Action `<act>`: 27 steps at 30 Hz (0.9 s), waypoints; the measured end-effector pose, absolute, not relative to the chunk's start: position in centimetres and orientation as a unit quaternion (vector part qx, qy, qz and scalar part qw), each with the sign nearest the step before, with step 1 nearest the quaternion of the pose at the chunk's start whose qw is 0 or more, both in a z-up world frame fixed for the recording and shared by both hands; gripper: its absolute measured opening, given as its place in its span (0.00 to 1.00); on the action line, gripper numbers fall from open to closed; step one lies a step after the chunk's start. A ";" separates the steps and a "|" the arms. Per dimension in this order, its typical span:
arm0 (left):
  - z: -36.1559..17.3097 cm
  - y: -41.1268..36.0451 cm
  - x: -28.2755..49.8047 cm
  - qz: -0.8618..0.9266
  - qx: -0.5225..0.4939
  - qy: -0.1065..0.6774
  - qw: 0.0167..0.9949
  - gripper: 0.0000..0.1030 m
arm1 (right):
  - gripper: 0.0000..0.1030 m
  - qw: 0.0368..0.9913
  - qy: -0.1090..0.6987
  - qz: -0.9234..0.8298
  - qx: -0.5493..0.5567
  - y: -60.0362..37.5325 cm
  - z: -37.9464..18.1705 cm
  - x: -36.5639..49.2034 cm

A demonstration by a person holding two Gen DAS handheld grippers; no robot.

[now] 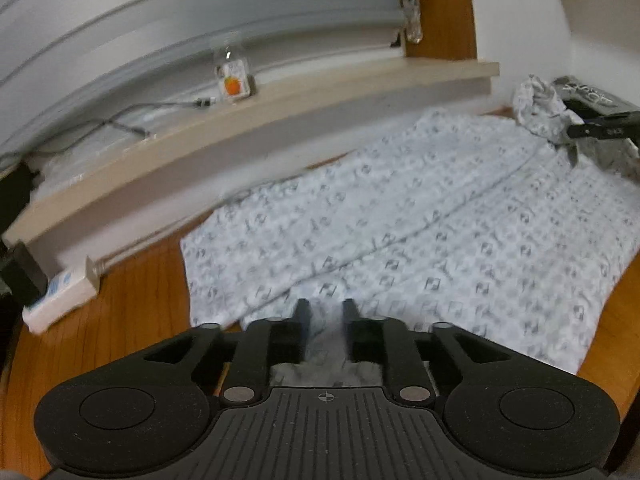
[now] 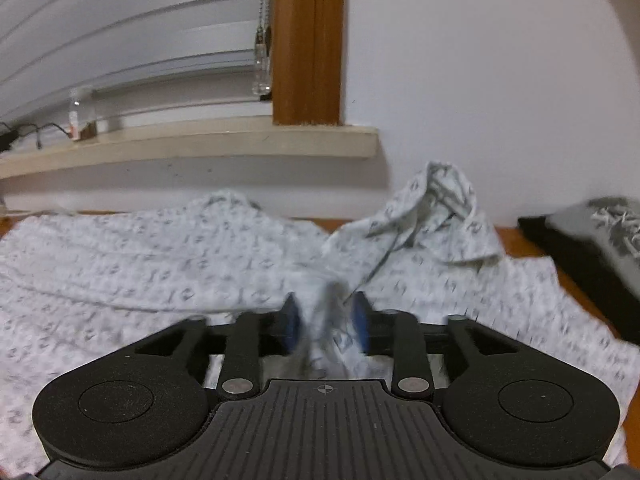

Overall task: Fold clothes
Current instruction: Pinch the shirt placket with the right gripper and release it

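A pale garment (image 1: 440, 220) with a grey repeating print lies spread flat on the wooden table (image 1: 132, 300). Its hood (image 2: 440, 216) is bunched up at the far end, with a drawstring trailing from it. My left gripper (image 1: 326, 308) stands open over the near hem, with cloth lying loose in the gap between its fingers. My right gripper (image 2: 326, 316) is open near the hood; a raised fold of the garment (image 2: 332, 332) sits between its blue pads without being pinched. One right finger (image 1: 596, 128) shows in the left wrist view beside the hood.
A pale window sill (image 1: 280, 108) runs along the wall behind the table, with a small bottle (image 1: 234, 76) and a cable on it. A white box (image 1: 60, 296) lies at the table's left. A dark and grey folded item (image 2: 592, 248) sits at the right.
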State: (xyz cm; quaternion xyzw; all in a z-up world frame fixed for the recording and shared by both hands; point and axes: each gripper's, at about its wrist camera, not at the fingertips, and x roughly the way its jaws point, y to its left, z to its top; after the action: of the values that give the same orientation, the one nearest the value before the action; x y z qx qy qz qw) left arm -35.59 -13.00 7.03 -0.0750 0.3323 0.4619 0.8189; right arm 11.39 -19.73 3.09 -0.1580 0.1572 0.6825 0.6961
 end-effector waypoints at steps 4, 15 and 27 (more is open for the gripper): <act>8.2 -14.0 -33.6 0.443 -0.066 0.296 0.843 0.58 | 0.51 0.688 0.134 0.695 -0.158 -23.0 3.6 10.9; 6.2 -16.0 -32.9 0.442 -0.104 0.286 0.844 0.64 | 0.57 0.562 0.168 0.785 -0.197 -26.2 2.5 3.9; 7.3 -18.5 -41.9 0.509 -0.138 0.271 0.806 0.68 | 0.56 0.378 0.088 0.882 -0.268 -26.9 4.8 -12.8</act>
State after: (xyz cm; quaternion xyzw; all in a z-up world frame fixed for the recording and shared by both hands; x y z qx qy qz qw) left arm -41.93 -18.45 7.25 -0.1383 0.2706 0.5085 0.8057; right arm -12.78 -26.91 4.81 -0.2684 0.0880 0.8817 0.3780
